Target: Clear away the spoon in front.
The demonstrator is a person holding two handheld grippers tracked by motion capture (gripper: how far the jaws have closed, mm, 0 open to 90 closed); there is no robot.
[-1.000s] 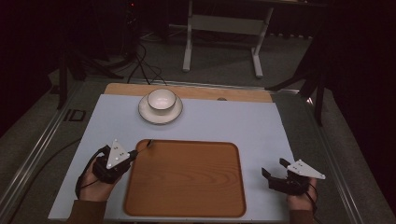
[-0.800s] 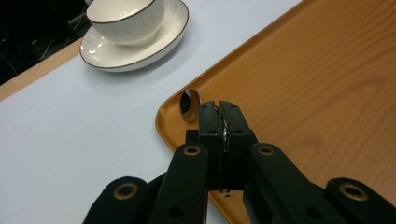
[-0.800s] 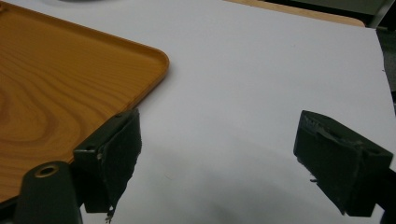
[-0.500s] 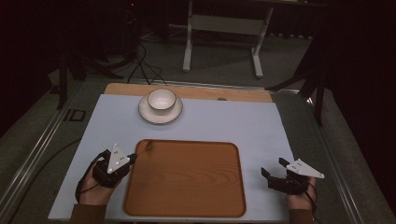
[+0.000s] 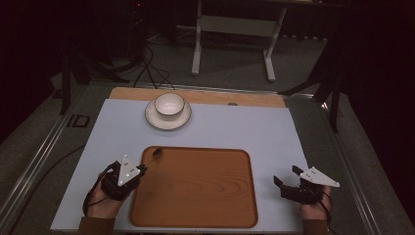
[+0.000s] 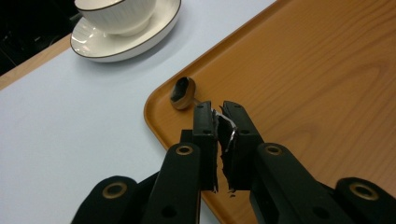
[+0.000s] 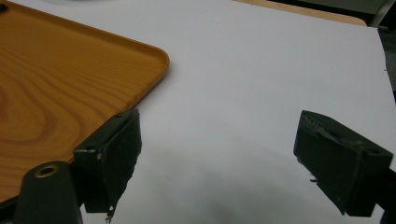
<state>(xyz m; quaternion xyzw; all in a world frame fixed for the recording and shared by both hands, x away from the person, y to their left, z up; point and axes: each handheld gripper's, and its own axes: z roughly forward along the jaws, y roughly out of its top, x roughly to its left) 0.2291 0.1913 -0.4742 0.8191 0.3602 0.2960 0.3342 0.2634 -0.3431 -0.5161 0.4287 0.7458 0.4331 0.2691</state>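
A small spoon (image 5: 157, 152) lies at the far left corner of the wooden tray (image 5: 195, 196), its dark bowl (image 6: 183, 92) on the tray's floor by the rim. Its thin silver handle runs back into the narrow gap of my left gripper (image 6: 218, 106). The jaws have just been opening and now stand slightly apart around the handle. In the high view the left gripper (image 5: 144, 169) sits at the tray's left edge. My right gripper (image 5: 286, 175) stands open and empty to the right of the tray (image 7: 46, 70), above the white mat (image 7: 243, 60).
A white cup (image 5: 169, 104) stands on a saucer (image 5: 156, 120) on the mat beyond the tray, also in the left gripper view as cup (image 6: 116, 14) and saucer (image 6: 107, 44). A wooden strip (image 5: 254, 99) borders the mat's far edge. Table rails run along both sides.
My left gripper has drawn back slightly toward the person along the tray's left edge; the spoon stays at the tray's far left corner. The right gripper has not moved.
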